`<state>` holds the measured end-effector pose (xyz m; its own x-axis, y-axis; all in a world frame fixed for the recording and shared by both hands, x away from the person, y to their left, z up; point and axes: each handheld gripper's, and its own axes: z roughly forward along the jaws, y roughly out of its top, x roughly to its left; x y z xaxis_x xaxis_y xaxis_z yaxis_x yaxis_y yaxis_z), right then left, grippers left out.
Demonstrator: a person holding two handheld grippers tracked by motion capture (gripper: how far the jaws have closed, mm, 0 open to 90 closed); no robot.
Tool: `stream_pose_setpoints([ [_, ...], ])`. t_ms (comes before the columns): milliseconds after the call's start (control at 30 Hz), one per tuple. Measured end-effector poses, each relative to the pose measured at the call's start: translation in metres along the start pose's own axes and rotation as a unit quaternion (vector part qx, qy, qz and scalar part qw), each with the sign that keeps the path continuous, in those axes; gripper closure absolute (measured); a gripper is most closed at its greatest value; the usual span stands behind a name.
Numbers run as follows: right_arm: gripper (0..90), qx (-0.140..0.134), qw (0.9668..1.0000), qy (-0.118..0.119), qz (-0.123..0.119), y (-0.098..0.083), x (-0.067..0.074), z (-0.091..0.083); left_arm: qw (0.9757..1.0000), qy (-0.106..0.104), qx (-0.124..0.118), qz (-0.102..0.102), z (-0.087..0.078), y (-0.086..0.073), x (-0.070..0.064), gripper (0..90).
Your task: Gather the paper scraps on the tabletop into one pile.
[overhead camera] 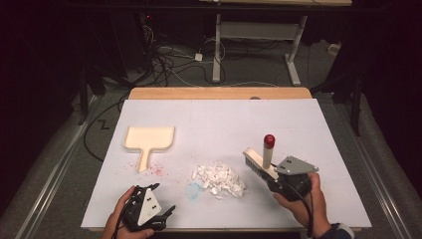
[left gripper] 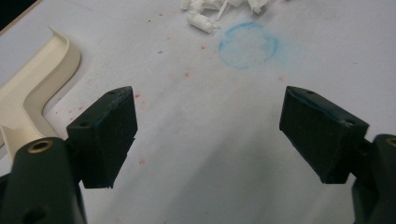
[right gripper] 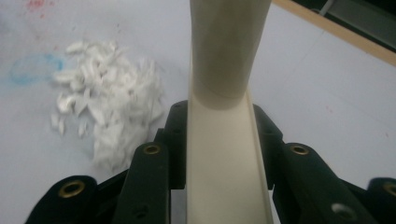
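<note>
The right gripper (overhead camera: 271, 175) is clamped on the cream plastic hand brush with a red-capped upright handle (overhead camera: 263, 158), held just right of the heap of white paper scraps (overhead camera: 219, 179), while the left gripper (left gripper: 208, 135), jaws wide apart and empty, rests at the near left, near the cream plastic dustpan (overhead camera: 148, 141).

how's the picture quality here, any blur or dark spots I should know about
High view: table evenly lit, the floor around it nearly black, slightly soft. Left gripper view: sharp on the left claw, blue ring clear. Right gripper view: brush so close it blurs, white scraps glare slightly.
</note>
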<state>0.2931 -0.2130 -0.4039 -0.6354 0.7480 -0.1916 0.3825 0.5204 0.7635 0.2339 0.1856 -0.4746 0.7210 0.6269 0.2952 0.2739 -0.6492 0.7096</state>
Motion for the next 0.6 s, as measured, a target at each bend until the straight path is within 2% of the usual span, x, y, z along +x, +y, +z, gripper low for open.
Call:
stream_pose_setpoints([
  [133, 67.8, 0.021, 0.9993, 0.032, -0.001, -0.018, -0.007, -0.022, 1.0, -0.002, 0.003, 0.001, 0.001, 0.0, -0.001, 18.1],
  [233, 67.8, 0.04, 0.9977, 0.055, -0.007, -0.029, -0.003, -0.028, 1.0, -0.003, 0.003, 0.001, 0.002, 0.001, -0.001, 18.0],
  [300, 67.8, 0.045, 0.9959, 0.078, -0.008, -0.033, 0.004, -0.028, 1.0, -0.001, 0.003, 0.001, 0.002, 0.002, -0.001, 18.1],
  [367, 67.8, 0.045, 0.9939, 0.099, -0.019, -0.032, 0.016, -0.024, 1.0, -0.001, 0.002, 0.0, 0.002, 0.002, -0.002, 18.1],
  [533, 67.7, 0.043, 0.9927, 0.104, -0.043, -0.021, 0.037, -0.012, 1.0, 0.002, -0.004, -0.006, 0.0, 0.001, 0.001, 18.1],
  [600, 67.7, 0.039, 0.9922, 0.112, -0.037, -0.015, 0.042, -0.005, 1.0, 0.002, -0.005, -0.007, 0.0, 0.001, 0.002, 18.1],
])
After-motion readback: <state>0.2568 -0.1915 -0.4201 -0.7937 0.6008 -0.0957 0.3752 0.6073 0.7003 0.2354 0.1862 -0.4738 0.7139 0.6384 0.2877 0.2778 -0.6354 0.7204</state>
